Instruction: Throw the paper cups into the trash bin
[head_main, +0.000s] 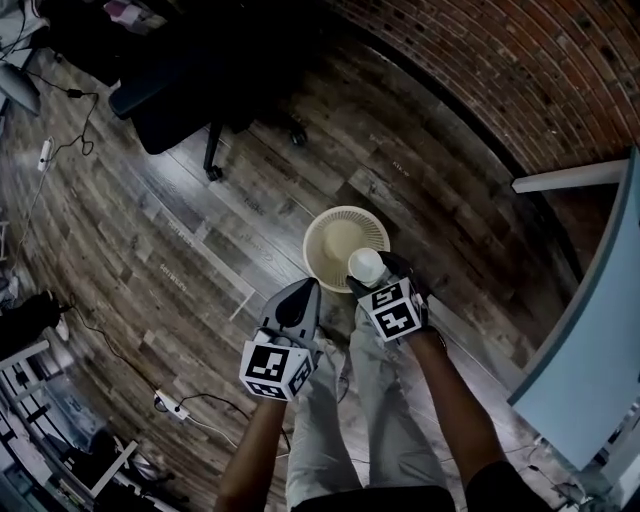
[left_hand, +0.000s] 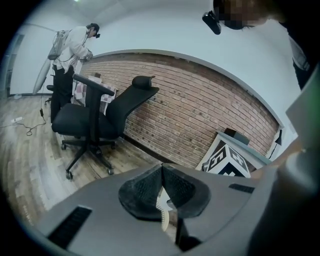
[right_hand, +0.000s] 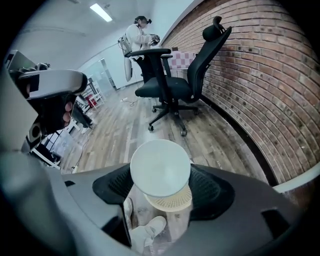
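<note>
Head view looks steeply down on a wooden floor (head_main: 150, 250), with a black office chair (head_main: 185, 95) at the upper left and a white power strip (head_main: 168, 404) with its cable lower down on the left. Right of those, the left gripper (head_main: 299, 298) is held low in front of the person's legs; in the left gripper view its jaws are pressed together with nothing between them, and the same office chair (left_hand: 92, 120) stands beyond them on the left, with another person (left_hand: 75, 45) far behind it. Just right of the left gripper, the round cream mesh trash bin (head_main: 325, 225) stands upright on the floor, its mouth open to the camera. The white paper cup (head_main: 366, 264) is at the bin's near rim, held above it by the right gripper (head_main: 376, 282), whose marker cube (head_main: 392, 310) faces upward. In the right gripper view, the jaws stand wide apart and clamp the paper cup (right_hand: 160, 167) on both sides, the cup's flat bottom facing the camera; part of the trash bin (right_hand: 172, 202) shows directly beneath it, and the person's light shoe (right_hand: 148, 230) lies on the floor below. A brick wall (head_main: 520, 80) runs across the upper right, and the edge of a pale table (head_main: 590, 310) curves along the far right.
</note>
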